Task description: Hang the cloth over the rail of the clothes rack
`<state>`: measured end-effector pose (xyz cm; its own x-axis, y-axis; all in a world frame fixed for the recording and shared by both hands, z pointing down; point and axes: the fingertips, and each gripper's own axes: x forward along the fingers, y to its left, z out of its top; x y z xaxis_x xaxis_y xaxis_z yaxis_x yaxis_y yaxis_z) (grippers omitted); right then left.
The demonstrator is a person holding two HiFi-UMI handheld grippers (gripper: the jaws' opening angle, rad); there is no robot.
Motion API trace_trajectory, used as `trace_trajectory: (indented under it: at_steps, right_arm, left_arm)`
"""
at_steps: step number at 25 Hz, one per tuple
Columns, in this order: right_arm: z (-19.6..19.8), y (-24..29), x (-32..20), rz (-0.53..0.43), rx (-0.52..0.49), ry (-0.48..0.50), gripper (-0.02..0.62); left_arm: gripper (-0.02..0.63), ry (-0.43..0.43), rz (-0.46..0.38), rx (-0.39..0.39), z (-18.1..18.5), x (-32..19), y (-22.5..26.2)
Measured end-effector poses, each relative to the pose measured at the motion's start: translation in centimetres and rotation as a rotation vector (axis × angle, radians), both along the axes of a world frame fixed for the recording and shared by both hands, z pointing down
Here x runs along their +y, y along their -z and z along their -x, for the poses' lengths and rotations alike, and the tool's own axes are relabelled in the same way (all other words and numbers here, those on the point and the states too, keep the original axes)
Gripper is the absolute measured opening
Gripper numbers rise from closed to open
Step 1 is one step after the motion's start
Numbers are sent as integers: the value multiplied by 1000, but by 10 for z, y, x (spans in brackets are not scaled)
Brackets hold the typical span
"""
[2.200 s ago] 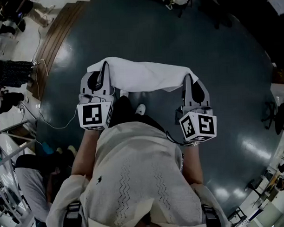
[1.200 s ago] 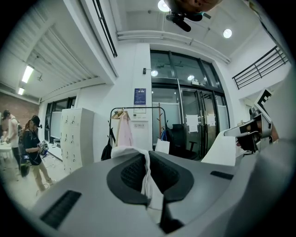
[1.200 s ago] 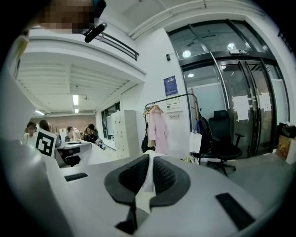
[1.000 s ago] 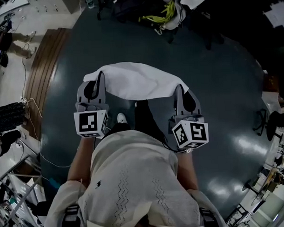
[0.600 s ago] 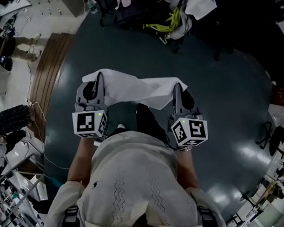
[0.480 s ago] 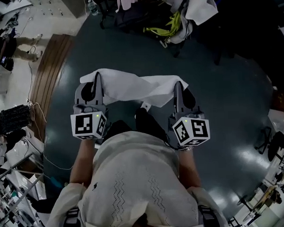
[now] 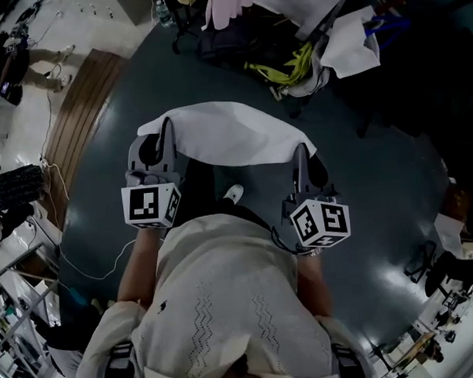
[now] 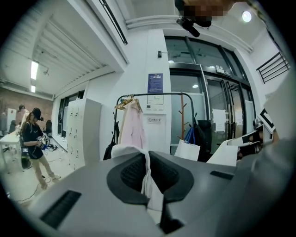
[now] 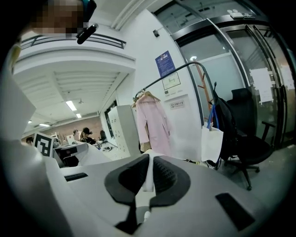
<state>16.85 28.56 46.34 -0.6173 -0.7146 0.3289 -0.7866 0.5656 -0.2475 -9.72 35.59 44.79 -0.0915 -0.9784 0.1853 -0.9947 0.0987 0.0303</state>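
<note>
A white cloth (image 7: 231, 134) hangs stretched between both grippers in front of the person's body. My left gripper (image 7: 166, 131) is shut on its left edge, and the fabric (image 8: 149, 178) is pinched between the dark pads. The right gripper (image 7: 301, 153) is shut on the right edge, with white cloth (image 9: 148, 178) showing between its pads. Ahead stands the clothes rack, whose black curved rail (image 8: 152, 94) is up at about head height. A pink garment (image 8: 131, 127) hangs from the rail (image 9: 185, 69) on a hanger. Both grippers are short of the rack.
At the rack's foot lie bags and a yellow-green item (image 7: 294, 62). A white bag (image 9: 212, 143) and a black office chair (image 9: 247, 139) stand right of the rack. White lockers (image 8: 83, 134) and a person (image 8: 32, 139) are to the left. A wooden strip (image 7: 79, 112) and a cable edge the dark floor.
The person has walked forward, so the clutter at the rack's foot has come further into the head view. The cloth sagged briefly and lies flatter now. Both grips have held.
</note>
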Motion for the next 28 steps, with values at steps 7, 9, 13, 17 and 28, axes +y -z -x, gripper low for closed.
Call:
trace_trajectory:
  at_steps: [7, 9, 13, 17, 28]
  right_arm:
    - [43, -7, -129, 9, 54, -120, 21]
    - [52, 1, -178, 1, 58, -178, 21]
    - [63, 21, -254, -42, 75, -280, 21]
    - [61, 12, -303, -14, 66, -383, 21]
    - [30, 9, -368, -30, 131, -409, 21]
  left_arm:
    - [20, -87, 15, 43, 64, -157, -23]
    - [20, -136, 8, 44, 78, -221, -20]
    - [20, -259, -44, 27, 96, -327, 4]
    - [20, -312, -32, 0, 120, -414, -4]
    - [20, -361, -34, 11, 95, -480, -2]
